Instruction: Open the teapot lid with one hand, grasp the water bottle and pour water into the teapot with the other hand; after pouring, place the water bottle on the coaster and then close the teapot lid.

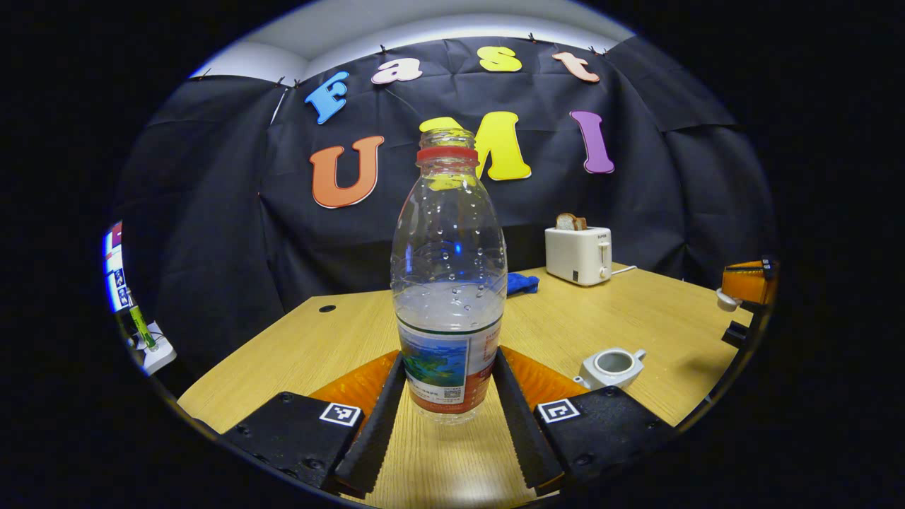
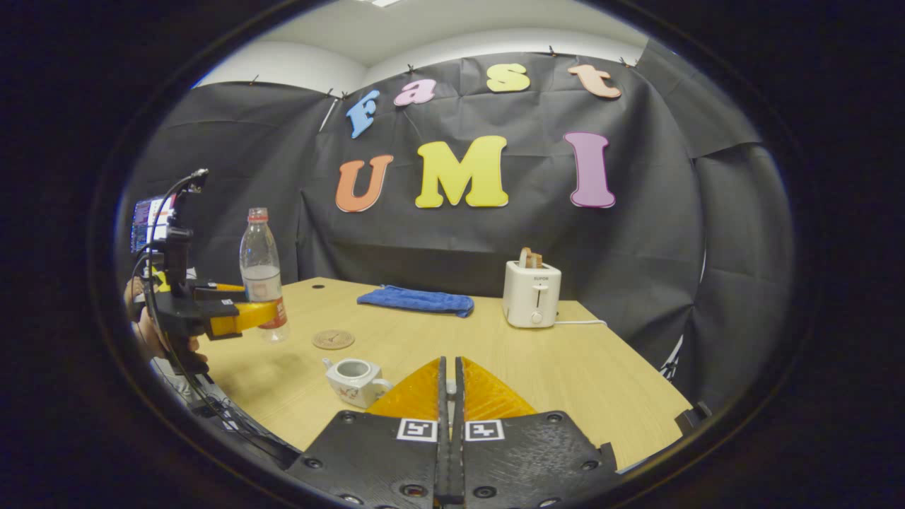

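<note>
A clear water bottle (image 1: 448,283), uncapped with a red neck ring and about half full, stands upright between the fingers of my left gripper (image 1: 449,367), which is shut on its labelled lower part. The right gripper view shows that bottle (image 2: 261,272) at the left in the left gripper (image 2: 240,316), held by a hand (image 2: 145,332). The white teapot (image 2: 353,380) sits lidless on the table; it also appears low right (image 1: 611,366). A round coaster (image 2: 333,339) lies beyond it. My right gripper (image 2: 450,362) is shut on the small white lid (image 1: 727,300).
A white toaster (image 2: 532,293) with bread in it stands at the back of the wooden table (image 2: 565,367), its cord trailing right. A blue cloth (image 2: 417,300) lies at the back centre. A screen (image 2: 145,223) sits off the table's left edge.
</note>
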